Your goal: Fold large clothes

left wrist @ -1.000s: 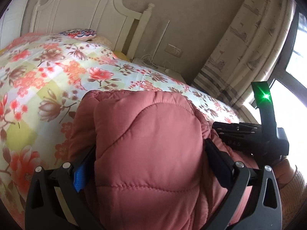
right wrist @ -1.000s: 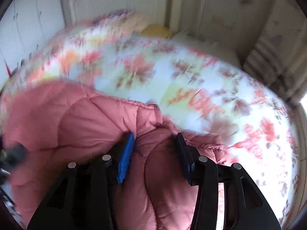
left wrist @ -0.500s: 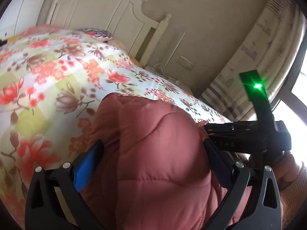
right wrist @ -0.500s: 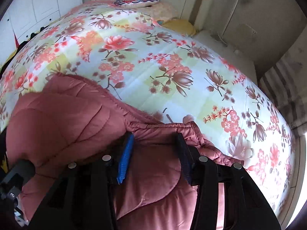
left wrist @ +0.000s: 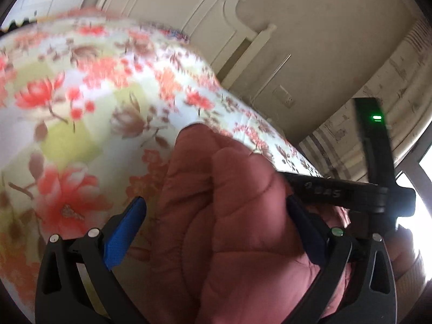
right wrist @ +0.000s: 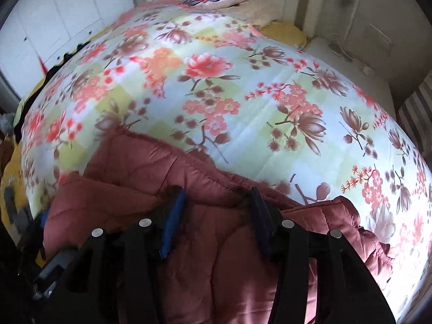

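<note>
Lying on the flowered bedspread [right wrist: 243, 86], the pink quilted jacket [right wrist: 216, 256] is bunching between my wide-spread left gripper [left wrist: 216, 232] while my right gripper [right wrist: 216, 216] is pinching its fold.

Blur, hidden contact and cropped edges

The floral bedspread [left wrist: 81, 102] is smeared by blur across the left of the left wrist view. In the right wrist view, the pink quilted jacket [right wrist: 216, 256] is cut off by the lower frame edge, and the fingertips of the right gripper [right wrist: 216, 208] are blurred where fabric is met, so the grip cannot be judged.
</note>
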Demonstrator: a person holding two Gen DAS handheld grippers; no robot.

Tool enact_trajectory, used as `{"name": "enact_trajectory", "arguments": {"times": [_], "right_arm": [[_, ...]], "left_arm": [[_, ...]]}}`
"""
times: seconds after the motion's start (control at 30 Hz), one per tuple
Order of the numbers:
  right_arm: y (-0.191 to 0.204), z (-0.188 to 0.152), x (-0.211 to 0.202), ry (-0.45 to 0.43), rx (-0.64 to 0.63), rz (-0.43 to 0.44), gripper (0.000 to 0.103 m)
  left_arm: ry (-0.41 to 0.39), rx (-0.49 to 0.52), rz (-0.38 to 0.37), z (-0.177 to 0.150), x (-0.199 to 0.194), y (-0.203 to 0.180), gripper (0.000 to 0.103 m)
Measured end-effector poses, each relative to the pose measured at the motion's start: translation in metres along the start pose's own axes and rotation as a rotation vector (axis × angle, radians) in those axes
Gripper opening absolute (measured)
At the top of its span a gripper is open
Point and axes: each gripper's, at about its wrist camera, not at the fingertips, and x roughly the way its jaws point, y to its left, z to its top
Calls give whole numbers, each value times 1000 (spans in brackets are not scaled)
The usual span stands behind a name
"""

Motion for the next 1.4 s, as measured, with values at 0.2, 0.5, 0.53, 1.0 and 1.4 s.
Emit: {"name": "enact_trajectory", "arguments": {"times": [0.2,0.5,0.53,1.0,1.4], "right_arm": [[4,-16,-69,-157,17,45,47],[-6,-73,-52,-119,-10,-54,61],[-8,-74,-57,-130,3,-56,61],[30,-161,-105,-275,-114,-117,68],[49,-213,-128,-372,-96,-196,72]], "left_arm": [[-15,38,43,-2,-1,-5,101],[49,126,140,1,11,-22,101],[54,142,156,1,13,-24,101],[105,262,258,3,26,-43,101],[90,277,267,1,25,-45,101]]}}
